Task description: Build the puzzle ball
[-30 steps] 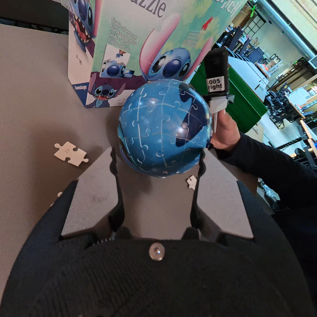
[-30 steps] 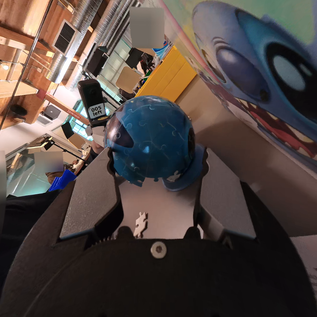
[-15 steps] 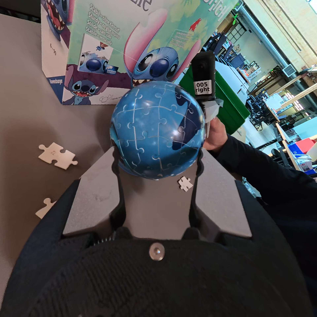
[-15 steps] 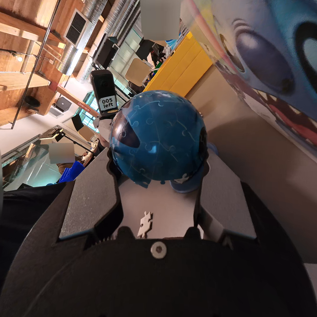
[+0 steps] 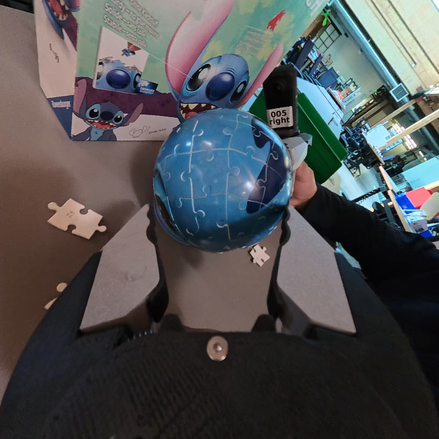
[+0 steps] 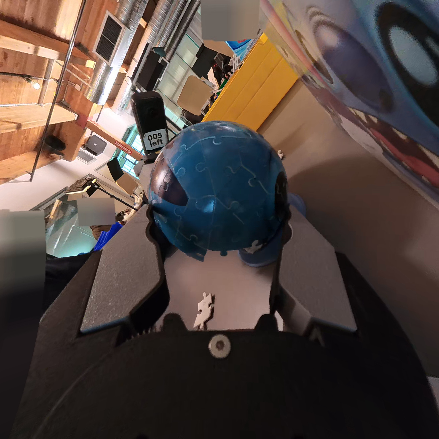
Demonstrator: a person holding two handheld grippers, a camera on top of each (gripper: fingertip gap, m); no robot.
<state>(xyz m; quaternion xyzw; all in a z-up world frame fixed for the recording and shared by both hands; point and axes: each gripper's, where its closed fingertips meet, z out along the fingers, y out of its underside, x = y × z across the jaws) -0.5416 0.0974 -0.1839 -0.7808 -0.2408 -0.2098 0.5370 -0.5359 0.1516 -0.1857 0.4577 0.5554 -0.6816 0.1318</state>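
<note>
The blue puzzle ball (image 5: 222, 180) hangs above the grey table (image 5: 35, 166). My right gripper (image 6: 218, 213) is shut on the ball (image 6: 218, 194), one finger on each side. A blue rounded part (image 6: 261, 257) sits at the ball's underside by the right finger; I cannot tell whether it is attached. My left gripper (image 5: 217, 211) is open wide, and its fingertips flank the ball's lower half from the opposite side. The right gripper's camera (image 5: 280, 95) and the hand holding it (image 5: 303, 185) show behind the ball. The ball has a gap at its lower edge.
The puzzle box (image 5: 142, 71) stands just behind the ball; it also shows in the right wrist view (image 6: 380, 95). White face-down pieces lie on the table: a joined pair (image 5: 73, 218), a single piece (image 5: 259, 255), more at the left edge (image 5: 57, 292). A green crate (image 5: 318, 142) is beyond the table. The single piece (image 5: 259, 255) is about equally far from each gripper, around 12 centimetres.
My left gripper has moved forward and spread slightly, so the ball now sits between its fingertips. The right gripper has kept hold of the ball and shifted a little toward the box.
</note>
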